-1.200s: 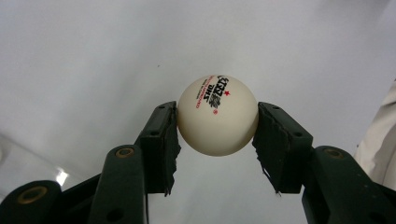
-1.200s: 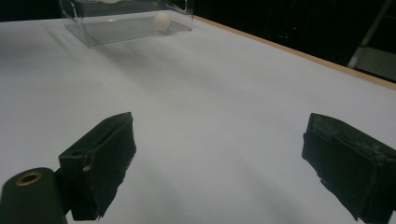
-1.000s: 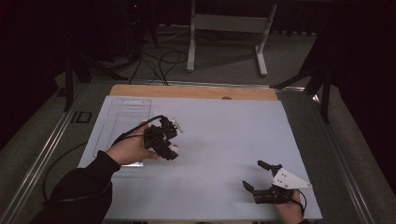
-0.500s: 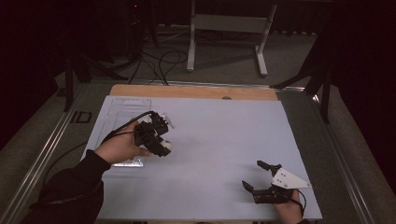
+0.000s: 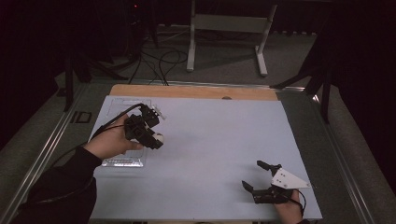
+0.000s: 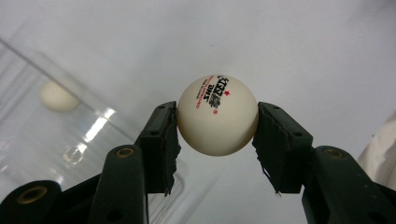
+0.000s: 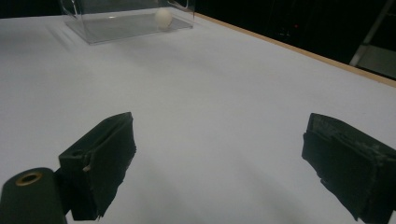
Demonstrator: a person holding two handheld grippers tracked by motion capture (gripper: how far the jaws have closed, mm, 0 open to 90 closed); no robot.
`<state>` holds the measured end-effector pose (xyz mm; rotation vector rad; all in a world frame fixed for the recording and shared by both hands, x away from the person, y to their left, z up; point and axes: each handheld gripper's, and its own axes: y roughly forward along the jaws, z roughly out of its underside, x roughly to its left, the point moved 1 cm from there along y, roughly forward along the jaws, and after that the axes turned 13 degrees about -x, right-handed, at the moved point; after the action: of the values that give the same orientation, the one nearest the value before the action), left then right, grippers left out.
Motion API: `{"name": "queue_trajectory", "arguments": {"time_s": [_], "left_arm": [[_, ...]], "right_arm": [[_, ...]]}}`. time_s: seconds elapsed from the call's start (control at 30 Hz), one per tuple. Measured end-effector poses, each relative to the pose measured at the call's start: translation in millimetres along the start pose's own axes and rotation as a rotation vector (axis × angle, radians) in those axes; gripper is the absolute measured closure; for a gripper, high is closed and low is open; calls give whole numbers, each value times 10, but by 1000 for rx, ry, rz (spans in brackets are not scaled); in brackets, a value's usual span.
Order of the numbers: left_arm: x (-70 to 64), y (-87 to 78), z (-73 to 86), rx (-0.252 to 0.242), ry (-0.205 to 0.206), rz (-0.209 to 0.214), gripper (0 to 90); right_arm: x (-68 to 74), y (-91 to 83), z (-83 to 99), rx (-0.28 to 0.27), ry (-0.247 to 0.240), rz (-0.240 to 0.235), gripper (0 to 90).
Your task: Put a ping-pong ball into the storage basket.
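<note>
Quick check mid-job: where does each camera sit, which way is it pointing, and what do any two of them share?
High view: above the near edge, looking forward and down on the table; both forearms, left claw, right claw.
Left gripper view: on the left claw, looking down at its ball.
Right gripper view: on the open right claw, looking low across the table.
Both gripper views share the clear box with a second ball.

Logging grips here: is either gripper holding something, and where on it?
Left gripper clamps the ping-pong ball across its sides; right gripper holds nothing.
</note>
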<state>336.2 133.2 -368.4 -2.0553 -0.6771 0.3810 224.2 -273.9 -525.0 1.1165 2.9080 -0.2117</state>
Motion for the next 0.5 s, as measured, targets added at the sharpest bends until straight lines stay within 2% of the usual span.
{"name": "queue_trajectory", "arguments": {"time_s": [0.27, 0.5], "left_arm": [[127, -125, -10, -32, -45, -31, 514], [181, -203, -1, -31, -74, -79, 514]], "right_arm": [[1, -1, -2, 0, -1, 2, 93], [1, -1, -2, 1, -1, 6, 93]]}}
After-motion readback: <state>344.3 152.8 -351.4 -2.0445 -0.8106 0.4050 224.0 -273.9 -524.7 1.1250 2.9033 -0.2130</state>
